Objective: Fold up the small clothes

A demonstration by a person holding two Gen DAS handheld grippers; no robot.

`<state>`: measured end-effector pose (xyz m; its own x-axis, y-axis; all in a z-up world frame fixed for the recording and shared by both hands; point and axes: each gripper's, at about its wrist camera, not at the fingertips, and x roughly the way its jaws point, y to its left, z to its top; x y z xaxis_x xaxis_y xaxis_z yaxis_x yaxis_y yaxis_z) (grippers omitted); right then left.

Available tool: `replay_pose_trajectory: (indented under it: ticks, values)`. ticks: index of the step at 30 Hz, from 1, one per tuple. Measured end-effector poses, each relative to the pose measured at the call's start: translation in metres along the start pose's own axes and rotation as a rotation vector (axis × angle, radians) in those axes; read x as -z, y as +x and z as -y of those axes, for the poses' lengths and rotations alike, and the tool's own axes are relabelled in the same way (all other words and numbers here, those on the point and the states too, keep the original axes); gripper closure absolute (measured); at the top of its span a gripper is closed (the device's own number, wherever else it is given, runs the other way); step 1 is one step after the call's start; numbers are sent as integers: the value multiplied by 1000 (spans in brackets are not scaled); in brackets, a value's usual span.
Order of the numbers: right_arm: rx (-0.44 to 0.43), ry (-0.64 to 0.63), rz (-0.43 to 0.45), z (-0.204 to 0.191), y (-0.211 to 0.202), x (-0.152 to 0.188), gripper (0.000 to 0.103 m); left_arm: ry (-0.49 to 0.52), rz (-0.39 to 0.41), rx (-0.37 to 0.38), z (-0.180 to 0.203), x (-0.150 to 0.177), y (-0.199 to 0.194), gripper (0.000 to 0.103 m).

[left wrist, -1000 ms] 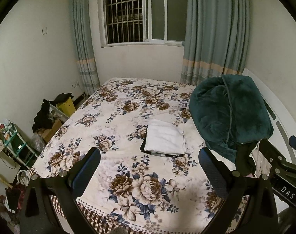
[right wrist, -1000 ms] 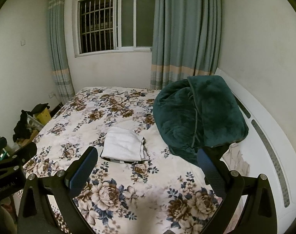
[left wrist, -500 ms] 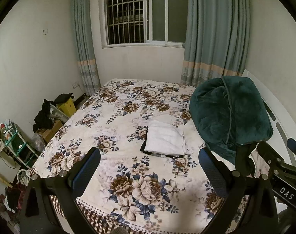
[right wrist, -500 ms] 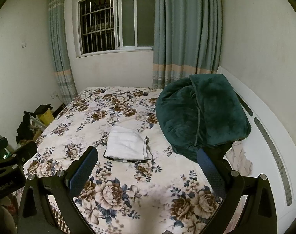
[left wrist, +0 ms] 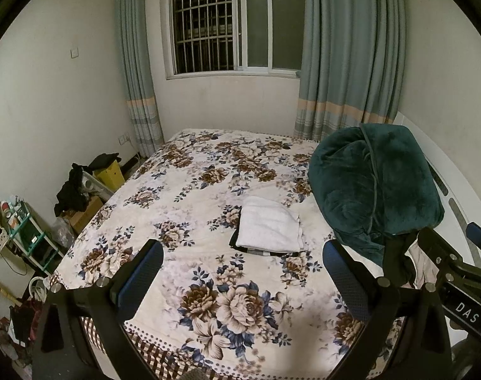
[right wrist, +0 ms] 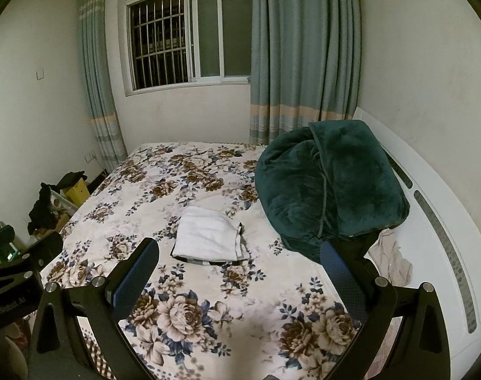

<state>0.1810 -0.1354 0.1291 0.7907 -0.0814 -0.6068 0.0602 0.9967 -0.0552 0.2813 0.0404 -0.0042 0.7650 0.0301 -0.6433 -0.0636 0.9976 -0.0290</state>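
Note:
A folded white garment (left wrist: 268,225) lies on top of a dark striped one in the middle of the floral bed (left wrist: 190,196); it also shows in the right wrist view (right wrist: 209,237). My left gripper (left wrist: 242,274) is open and empty, held above the bed's near edge, well short of the stack. My right gripper (right wrist: 239,274) is open and empty too, beside the left one. A pale crumpled garment (right wrist: 390,261) lies at the right by the headboard, below the green blanket.
A bulky dark green blanket (left wrist: 373,183) is piled at the bed's right side against the white headboard (right wrist: 436,221). Boxes and dark clothes (left wrist: 82,183) sit on the floor at the left, with a small shelf (left wrist: 25,231). Window and curtains are behind.
Both grippers have drifted slightly back and up; the view shifts a little. The folded stack has not moved and both grippers stay open.

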Motion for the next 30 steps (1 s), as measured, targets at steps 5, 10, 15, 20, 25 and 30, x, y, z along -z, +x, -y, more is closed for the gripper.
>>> replay_pose_trajectory:
  ticks: [5,10,15,20,25,30]
  values:
    - [3,3,0,-1,-2,1,0,0,-1,-1,0,0,-1,0]
    - [5,6,-1,0,-3,3,0,0,2,-2,0,0,0,0]
    - [7,10,0,-2,-6,4,0,-2,1,-7,-2,-2,-2,0]
    - [10,11,0,-2,-7,5,0,-6,1,-12,-5,-2,-5,0]
    - [13,14,0,-2,-8,6,0,-10,6,-19,-9,-2,-7,0]
    - [16,16,1,-2,-10,7,0,-19,26,-32,-13,-2,-12,0]
